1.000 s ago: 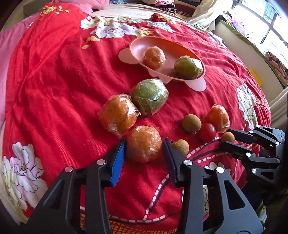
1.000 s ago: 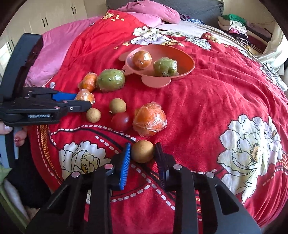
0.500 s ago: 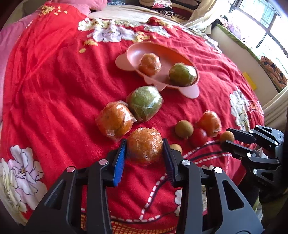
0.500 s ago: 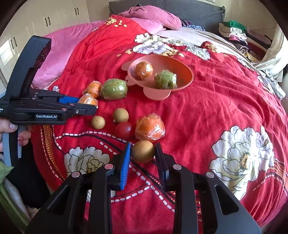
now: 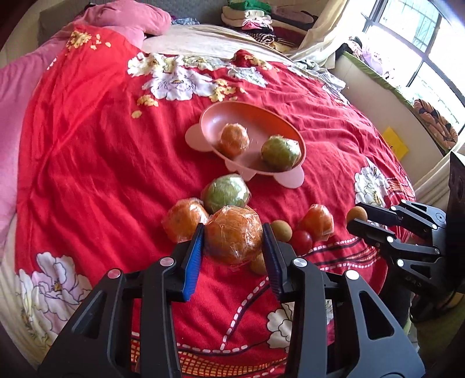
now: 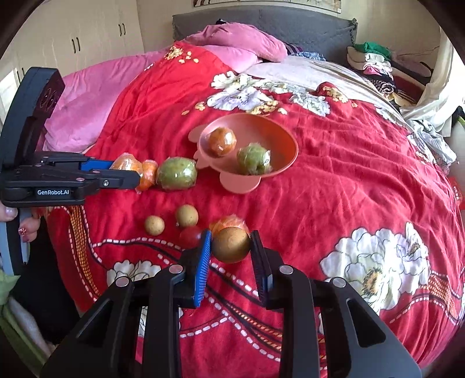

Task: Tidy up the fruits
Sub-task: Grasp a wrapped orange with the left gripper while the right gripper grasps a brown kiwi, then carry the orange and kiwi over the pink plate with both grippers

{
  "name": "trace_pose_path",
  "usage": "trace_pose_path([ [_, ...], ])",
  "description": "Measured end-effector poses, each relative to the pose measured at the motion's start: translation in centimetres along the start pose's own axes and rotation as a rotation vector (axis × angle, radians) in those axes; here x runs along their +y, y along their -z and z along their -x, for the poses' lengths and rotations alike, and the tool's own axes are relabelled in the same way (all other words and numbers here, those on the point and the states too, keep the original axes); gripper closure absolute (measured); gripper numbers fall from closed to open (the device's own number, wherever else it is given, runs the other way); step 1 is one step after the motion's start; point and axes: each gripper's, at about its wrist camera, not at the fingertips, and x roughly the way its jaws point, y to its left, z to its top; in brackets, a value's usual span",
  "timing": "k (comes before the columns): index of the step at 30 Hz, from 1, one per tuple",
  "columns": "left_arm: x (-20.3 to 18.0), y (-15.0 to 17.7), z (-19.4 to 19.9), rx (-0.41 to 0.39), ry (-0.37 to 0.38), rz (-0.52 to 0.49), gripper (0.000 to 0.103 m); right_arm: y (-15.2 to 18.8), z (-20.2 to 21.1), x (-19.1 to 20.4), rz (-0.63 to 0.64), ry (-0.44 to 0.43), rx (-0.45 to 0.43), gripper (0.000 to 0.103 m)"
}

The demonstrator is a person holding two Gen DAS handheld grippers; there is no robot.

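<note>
My left gripper (image 5: 232, 242) is shut on a plastic-wrapped orange (image 5: 234, 237) and holds it above the red bedspread. My right gripper (image 6: 231, 247) is shut on a small brown round fruit (image 6: 231, 244), also lifted; it also shows in the left wrist view (image 5: 357, 214). A pink bowl (image 5: 209, 120) holds a wrapped orange (image 5: 234, 139) and a wrapped green fruit (image 5: 280, 152). On the spread lie a wrapped green fruit (image 5: 226, 193), a wrapped orange (image 5: 184, 219), a smaller wrapped orange (image 5: 316, 222), a red tomato (image 5: 301, 241) and two brown fruits (image 6: 187, 215) (image 6: 154, 225).
The red floral bedspread (image 5: 87, 145) covers a bed with pink pillows (image 6: 244, 43) at the head. Folded clothes (image 5: 250, 14) pile at the far side. A window and a low ledge (image 5: 377, 96) run along the right. A person's hand (image 6: 26, 229) holds the left gripper's handle.
Both grippers have risen off the bedspread with their fruit. The left gripper closed on the wrapped orange and lifted it; the right kept the brown fruit and lifted it toward the bowl.
</note>
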Motion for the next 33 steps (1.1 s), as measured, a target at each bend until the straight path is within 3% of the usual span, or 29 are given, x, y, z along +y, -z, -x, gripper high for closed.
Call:
trace_pose_path([
  [15, -1.6, -3.4, -0.3, -0.027, 0.007, -0.047, 0.073, -2.7, 0.8, -2.0, -0.023, 0.021, -0.053, 0.077],
  [33, -2.3, -6.6, -4.6, 0.029, 0.004, -0.081, 0.073, -4.8, -1.4, -3.5, -0.028, 0.019, -0.046, 0.077],
])
